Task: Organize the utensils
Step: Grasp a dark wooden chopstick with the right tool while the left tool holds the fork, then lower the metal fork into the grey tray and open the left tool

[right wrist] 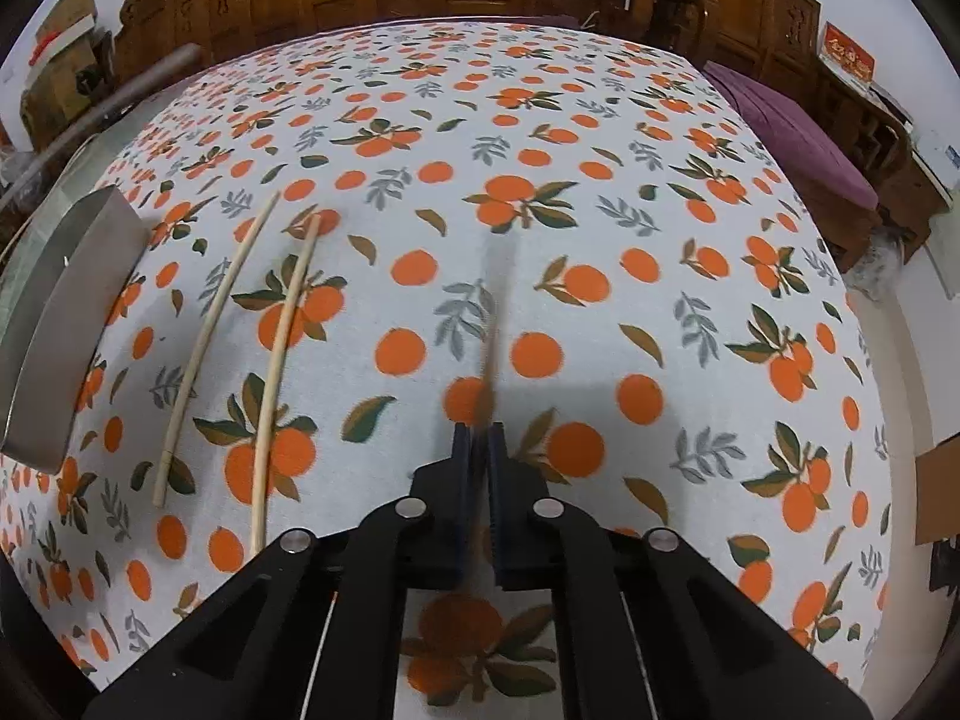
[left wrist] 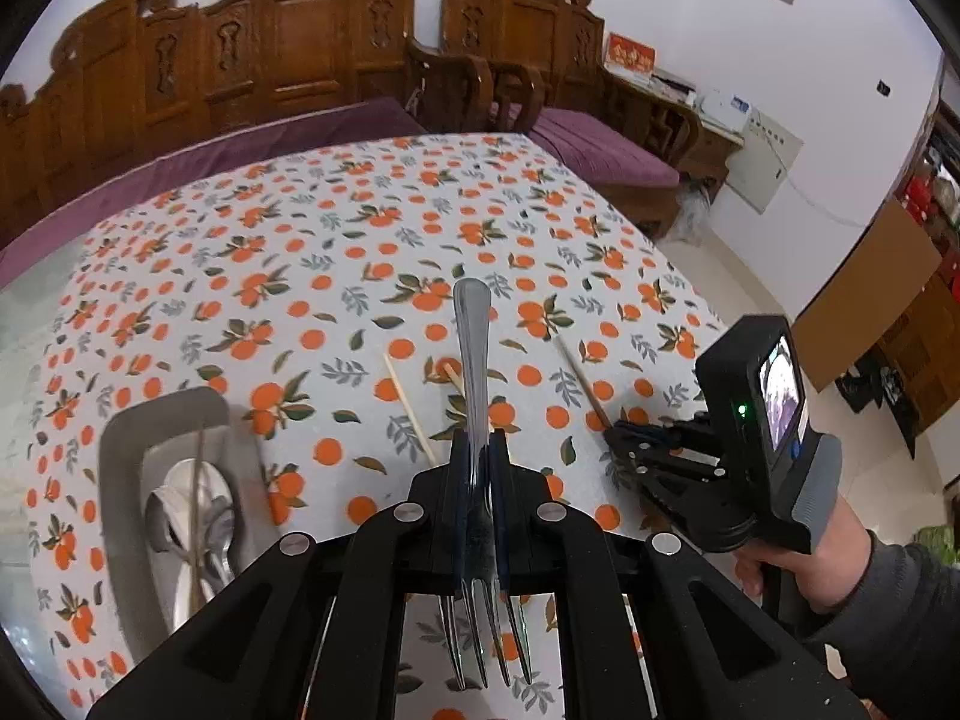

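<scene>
Your left gripper (left wrist: 479, 450) is clamped on a shiny steel fork (left wrist: 474, 420), tines toward the camera, above the orange-print tablecloth (left wrist: 336, 252). Your right gripper (right wrist: 478, 438) pinches a blurred wooden chopstick (right wrist: 489, 354). Two pale chopsticks (right wrist: 240, 330) lie toward the tabletop's left edge, beside the grey metal tray (left wrist: 120, 480) holding spoons (left wrist: 192, 510).

A steel fork (left wrist: 474, 396) sits clamped between the left tool's (left wrist: 478, 450) closed fingers, handle pointing away, tines toward the camera. Two pale chopsticks (right wrist: 240, 330) lie side by side on the table. A third chopstick (right wrist: 489, 354), blurred, is pinched in the right tool (right wrist: 478, 438). A grey tray (left wrist: 120, 480) holds spoons (left wrist: 192, 516) and a chopstick.
</scene>
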Demonstrator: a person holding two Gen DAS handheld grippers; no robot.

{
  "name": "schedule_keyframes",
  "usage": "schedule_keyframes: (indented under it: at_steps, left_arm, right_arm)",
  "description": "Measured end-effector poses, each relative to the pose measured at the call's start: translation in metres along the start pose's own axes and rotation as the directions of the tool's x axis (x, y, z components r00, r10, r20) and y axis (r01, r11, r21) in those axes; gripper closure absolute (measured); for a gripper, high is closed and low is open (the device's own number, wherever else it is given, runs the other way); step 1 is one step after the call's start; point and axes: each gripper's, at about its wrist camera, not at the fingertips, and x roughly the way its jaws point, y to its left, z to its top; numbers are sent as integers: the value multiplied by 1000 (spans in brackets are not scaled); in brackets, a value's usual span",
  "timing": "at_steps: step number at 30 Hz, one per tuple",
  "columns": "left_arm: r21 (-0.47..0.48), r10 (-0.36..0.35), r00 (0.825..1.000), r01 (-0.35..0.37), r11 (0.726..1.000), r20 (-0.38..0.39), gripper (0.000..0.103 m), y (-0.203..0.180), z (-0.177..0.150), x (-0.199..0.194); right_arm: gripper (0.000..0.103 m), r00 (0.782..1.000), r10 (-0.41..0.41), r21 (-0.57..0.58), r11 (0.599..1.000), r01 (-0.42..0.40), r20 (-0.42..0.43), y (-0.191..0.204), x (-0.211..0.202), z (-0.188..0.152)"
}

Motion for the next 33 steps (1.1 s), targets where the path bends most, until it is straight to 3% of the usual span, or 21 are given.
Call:
schedule_keyframes:
  at_steps: [12, 21, 33]
  left_arm:
    - [-57, 56, 996, -53, 997, 66, 97, 35, -8, -46]
    - [-112, 111, 991, -103, 988, 71, 97, 71, -24, -67]
    - [-180, 151, 988, -141, 974, 39, 97, 118, -48, -70]
  right_arm:
    - [97, 991, 63, -5, 998, -63, 116, 11, -58, 3]
    - [97, 971, 162, -83, 985, -149, 174, 62, -92, 19]
    - [97, 950, 251, -174, 960, -219, 187, 115, -117, 23]
